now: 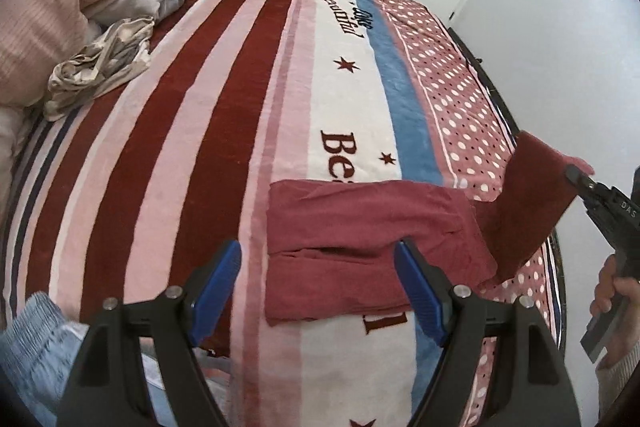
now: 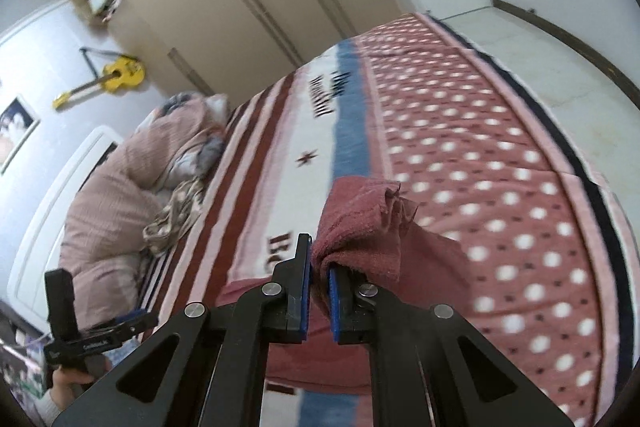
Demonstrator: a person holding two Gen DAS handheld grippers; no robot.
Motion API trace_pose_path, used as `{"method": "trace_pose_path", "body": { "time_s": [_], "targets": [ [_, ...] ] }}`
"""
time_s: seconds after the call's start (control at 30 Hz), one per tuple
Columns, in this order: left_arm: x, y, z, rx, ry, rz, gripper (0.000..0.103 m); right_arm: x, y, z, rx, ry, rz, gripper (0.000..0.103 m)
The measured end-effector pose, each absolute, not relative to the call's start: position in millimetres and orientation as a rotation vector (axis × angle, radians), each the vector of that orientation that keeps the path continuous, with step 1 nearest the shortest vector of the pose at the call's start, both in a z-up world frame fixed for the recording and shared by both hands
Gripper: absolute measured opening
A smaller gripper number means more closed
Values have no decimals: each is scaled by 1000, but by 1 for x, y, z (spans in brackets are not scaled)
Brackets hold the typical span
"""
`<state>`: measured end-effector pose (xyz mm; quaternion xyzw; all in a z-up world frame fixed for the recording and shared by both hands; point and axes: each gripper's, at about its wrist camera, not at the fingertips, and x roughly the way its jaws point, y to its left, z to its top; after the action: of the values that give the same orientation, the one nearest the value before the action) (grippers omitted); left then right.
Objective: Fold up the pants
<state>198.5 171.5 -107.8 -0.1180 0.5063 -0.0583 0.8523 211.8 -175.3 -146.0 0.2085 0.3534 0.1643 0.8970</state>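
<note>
My right tongs (image 2: 319,269) are clenched on one end of the dark red pants (image 1: 360,247), lifting that end clear of the bed (image 1: 200,155) — the rest lies flat across the striped blanket. My left tongs (image 1: 318,267) hang spread wide above the flat part, gripping nothing.

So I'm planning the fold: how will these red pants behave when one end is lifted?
Probably floppy: the end of the red pants pinched in the right gripper sags over its fingers, and the lifted part hangs in a slack sheet. The nap looks fuzzy, so likely grippy against the striped blanket, dragging more than sliding. The open left gripper holds nothing.
</note>
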Motion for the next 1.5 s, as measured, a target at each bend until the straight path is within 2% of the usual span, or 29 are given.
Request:
{"method": "trace_pose_path", "body": {
  "time_s": [0.23,0.57,0.73,0.8,0.83,0.93,1.0,1.03,1.27,1.5],
  "targets": [
    [204,207,-107,-248,1062,-137,75,224,-91,-150,379,797,447,2],
    [204,243,-128,-282,1099,-121,75,232,4,-209,231,978,535,3],
    [206,244,-140,-282,1128,-125,75,233,15,-238,220,1057,543,9],
    [208,240,-143,-283,1142,-135,75,234,20,-252,207,1115,550,20],
    [209,239,-144,-282,1146,-140,75,235,20,-256,203,1142,552,22],
    [215,229,-148,-286,1166,-169,75,235,15,-262,242,1211,577,29],
    [221,219,-151,-310,1185,-204,75,230,4,-251,258,1197,594,42],
    [225,211,-153,-328,1195,-227,75,228,-2,-244,258,1184,595,43],
    [238,153,-173,-342,1257,-321,75,222,-88,-202,237,1081,441,46],
    [243,110,-206,-307,1339,-343,77,220,-162,-224,326,1070,301,46]
  ]
}}
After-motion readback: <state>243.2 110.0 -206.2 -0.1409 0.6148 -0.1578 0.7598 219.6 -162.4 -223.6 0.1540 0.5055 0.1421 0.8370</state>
